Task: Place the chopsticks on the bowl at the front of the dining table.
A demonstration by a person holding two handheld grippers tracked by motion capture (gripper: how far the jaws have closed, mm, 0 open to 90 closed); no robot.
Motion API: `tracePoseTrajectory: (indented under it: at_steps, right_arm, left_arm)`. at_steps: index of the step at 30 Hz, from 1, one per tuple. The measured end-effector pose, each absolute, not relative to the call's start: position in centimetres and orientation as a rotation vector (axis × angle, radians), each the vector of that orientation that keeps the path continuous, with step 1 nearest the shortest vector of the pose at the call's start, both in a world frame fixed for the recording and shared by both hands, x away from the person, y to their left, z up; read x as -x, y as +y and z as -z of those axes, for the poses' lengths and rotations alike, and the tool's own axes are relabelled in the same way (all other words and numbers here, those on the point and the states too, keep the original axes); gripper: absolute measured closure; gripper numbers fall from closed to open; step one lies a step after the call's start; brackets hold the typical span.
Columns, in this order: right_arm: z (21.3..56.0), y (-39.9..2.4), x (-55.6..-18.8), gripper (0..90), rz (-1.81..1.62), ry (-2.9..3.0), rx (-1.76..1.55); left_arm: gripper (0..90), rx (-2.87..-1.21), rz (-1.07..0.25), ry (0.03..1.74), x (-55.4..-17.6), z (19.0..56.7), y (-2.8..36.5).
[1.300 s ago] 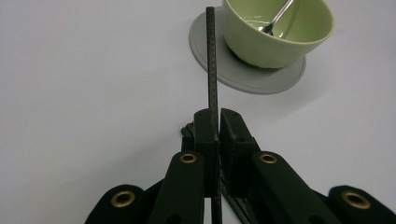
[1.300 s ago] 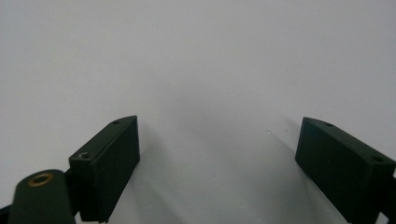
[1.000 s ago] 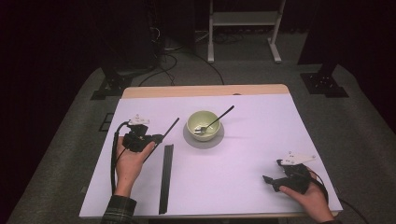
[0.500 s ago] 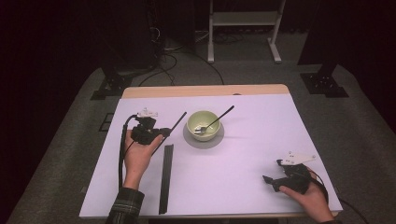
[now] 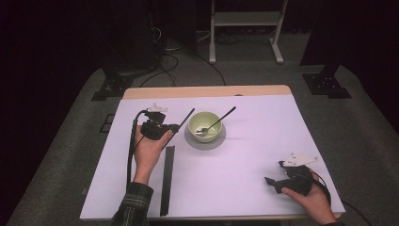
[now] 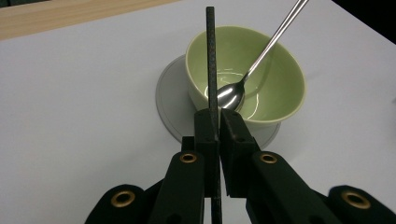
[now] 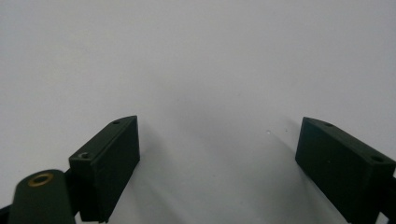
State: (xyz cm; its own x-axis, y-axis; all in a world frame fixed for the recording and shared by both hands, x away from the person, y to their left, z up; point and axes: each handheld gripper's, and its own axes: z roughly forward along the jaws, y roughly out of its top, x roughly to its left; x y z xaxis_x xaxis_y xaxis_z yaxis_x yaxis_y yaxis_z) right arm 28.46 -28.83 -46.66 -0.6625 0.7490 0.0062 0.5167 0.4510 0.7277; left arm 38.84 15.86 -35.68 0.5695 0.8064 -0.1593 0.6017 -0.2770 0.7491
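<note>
White sheeting covers the table, with a strip of bare wood along its far edge and dark floor beyond. At the left side, the left gripper is clamped on a thin black stick; in the left gripper view the stick runs straight up between the two pressed-together jaws and its free end reaches out over the green bowl. That bowl stands on a grey coaster and has a metal spoon leaning in it, scoop at the bottom, handle out over the far rim. A second black stick lies flat on the sheet just nearer the person. The right gripper rests low at the near right, well apart from everything, jaws spread wide with nothing between them. The step looks like carrying the stick to the bowl. To do it well, I would keep the squeeze firm, since so thin a rod can pivot in the pads, bring the tip in on the side away from the spoon handle, and lower it gently so neither the spoon nor the light bowl is knocked off the coaster.
</note>
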Motion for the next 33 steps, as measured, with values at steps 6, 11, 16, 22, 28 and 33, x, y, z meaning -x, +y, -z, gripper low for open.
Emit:
tracePoseTrajectory:
  at_steps: [6, 11, 16, 22, 28, 33]
  right_arm:
    - [46.7, -28.8, -28.5, 12.1, -1.036, 2.389, -1.079]
    - [46.7, -28.8, -28.5, 12.1, -1.037, 2.390, -1.081]
    - [46.7, -28.8, -28.5, 12.1, -1.037, 2.389, -1.080]
    - [46.7, -28.8, -28.5, 12.1, -1.037, 2.389, -1.080]
    - [46.7, -28.8, -28.5, 12.1, -1.037, 2.389, -1.079]
    - [46.7, -28.8, -28.5, 12.1, -1.037, 2.389, -1.079]
  left_arm:
    - [86.4, -1.992, -0.315, 1.122, -39.6, 35.7, 14.6]
    - [86.4, -1.986, -0.308, 1.117, -40.2, 35.7, 13.7]
    - [86.4, -1.986, -0.304, 1.124, -40.6, 35.8, 12.8]
    - [86.4, -1.984, -0.291, 1.128, -41.3, 36.1, 11.6]
    - [86.4, -1.976, -0.285, 1.140, -42.0, 36.3, 10.8]
    - [86.4, -1.978, -0.277, 1.143, -42.5, 36.5, 9.9]
